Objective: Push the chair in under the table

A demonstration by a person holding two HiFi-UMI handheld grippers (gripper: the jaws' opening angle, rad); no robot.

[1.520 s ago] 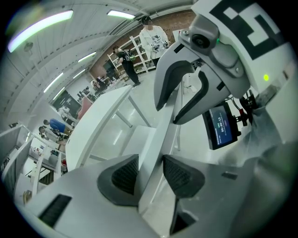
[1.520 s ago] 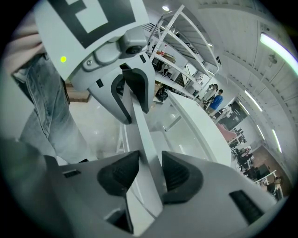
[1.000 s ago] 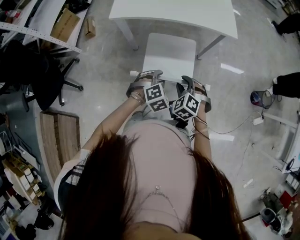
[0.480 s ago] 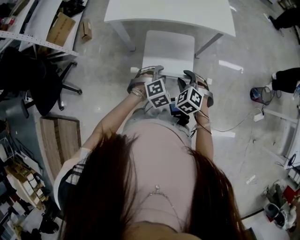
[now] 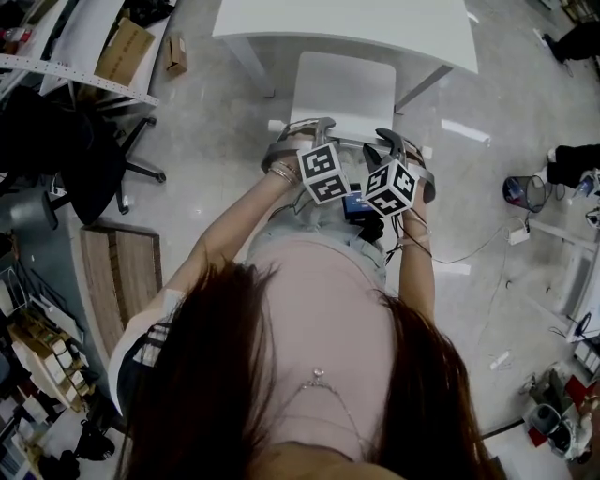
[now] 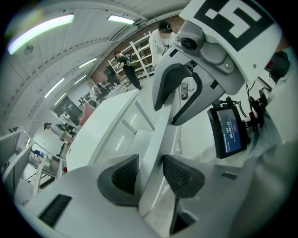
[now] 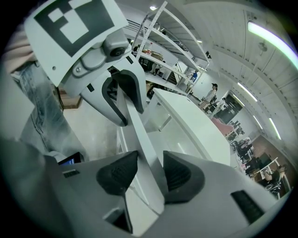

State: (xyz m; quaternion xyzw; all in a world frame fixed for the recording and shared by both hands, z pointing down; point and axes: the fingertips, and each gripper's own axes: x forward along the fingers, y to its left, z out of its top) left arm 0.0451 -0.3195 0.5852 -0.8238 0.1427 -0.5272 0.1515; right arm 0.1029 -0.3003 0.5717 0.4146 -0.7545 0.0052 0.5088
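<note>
Smooth white chair (image 5: 343, 89), flat seat reaching the white desk (image 5: 281, 23), legs hidden. Left hand-held gripper (image 6: 149, 174) clamps its thin slab backrest (image 6: 158, 135); right hand-held gripper (image 7: 150, 174), jaws just opening, loosely straddles it.

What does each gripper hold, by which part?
Left gripper grips the chair by the top edge of its backrest. Right gripper straddles the same edge; its jaws have just been opening, grip uncertain.
</note>
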